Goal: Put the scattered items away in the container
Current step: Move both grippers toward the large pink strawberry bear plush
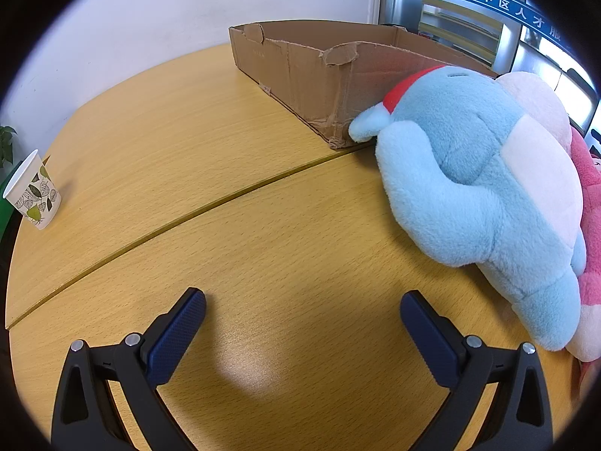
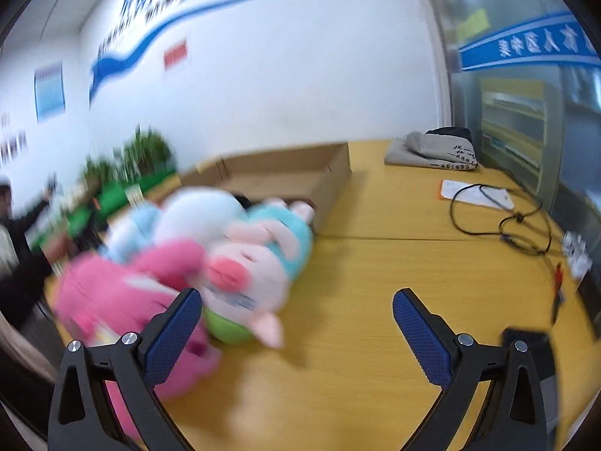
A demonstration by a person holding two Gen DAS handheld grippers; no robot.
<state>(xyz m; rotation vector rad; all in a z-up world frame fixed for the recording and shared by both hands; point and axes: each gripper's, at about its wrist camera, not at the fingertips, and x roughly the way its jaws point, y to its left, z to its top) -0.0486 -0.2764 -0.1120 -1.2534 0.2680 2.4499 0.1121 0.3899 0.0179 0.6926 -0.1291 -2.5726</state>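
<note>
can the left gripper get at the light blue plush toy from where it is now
Probably yes. The left gripper is open over bare table, and the light blue plush toy lies ahead to its right with nothing between. The pink plush presses against its far side, so it may drag along.

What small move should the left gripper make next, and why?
Probably swing the open, empty left gripper right toward the light blue plush toy. It is the nearest toy, lying on the table against the cardboard box, not inside it.
</note>
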